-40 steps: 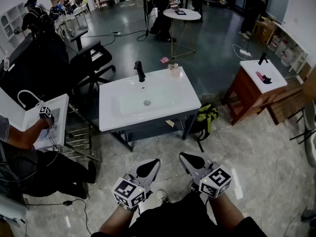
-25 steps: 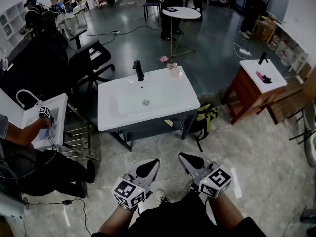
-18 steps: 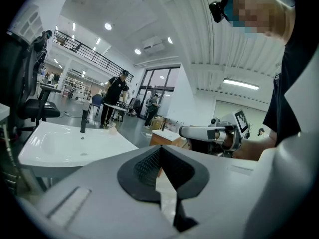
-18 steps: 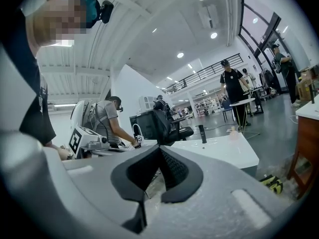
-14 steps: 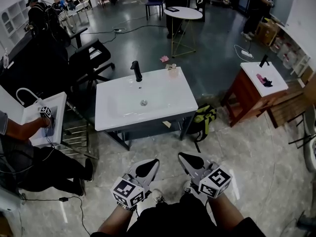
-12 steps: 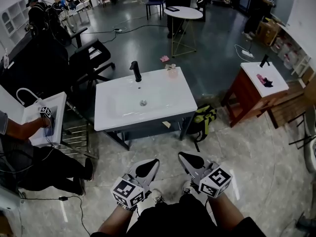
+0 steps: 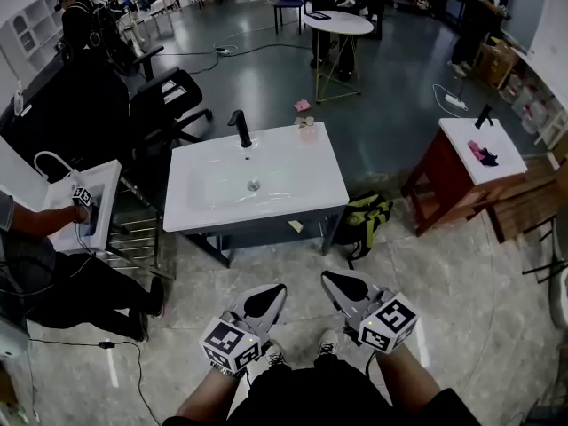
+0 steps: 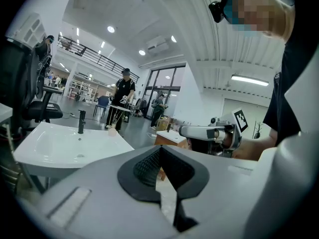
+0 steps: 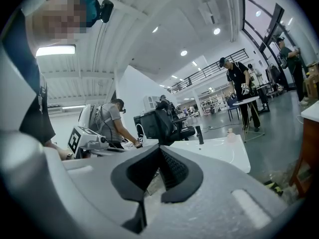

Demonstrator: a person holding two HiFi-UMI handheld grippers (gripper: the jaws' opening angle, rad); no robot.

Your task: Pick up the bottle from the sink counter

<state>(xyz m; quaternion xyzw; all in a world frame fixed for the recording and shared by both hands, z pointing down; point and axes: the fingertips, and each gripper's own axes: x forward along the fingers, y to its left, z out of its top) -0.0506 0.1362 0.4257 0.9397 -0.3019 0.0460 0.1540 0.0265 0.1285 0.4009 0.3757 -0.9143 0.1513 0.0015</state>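
Note:
A small pale pink bottle (image 7: 306,128) stands at the far right corner of the white sink counter (image 7: 257,216), to the right of the black faucet (image 7: 240,129). The counter is well ahead of me, across a stretch of floor. Both grippers are held low and close to my body. My left gripper (image 7: 276,289) and my right gripper (image 7: 331,279) are shut with nothing between the jaws. The left gripper view shows the bottle (image 8: 113,131) far off beyond the faucet (image 8: 81,121). In the right gripper view the bottle (image 9: 230,132) is just as distant.
A green backpack (image 7: 365,216) lies on the floor at the counter's right. A red-brown cabinet with a white top (image 7: 468,152) stands at the right. At the left a person's gripper works at a small white sink (image 7: 80,204). Behind are a black chair (image 7: 169,96) and a round table (image 7: 335,22).
The view has shifted a little, so the sink counter sits slightly further left in the head view. People at the round table behind have moved. Both grippers stay where they were, still shut.

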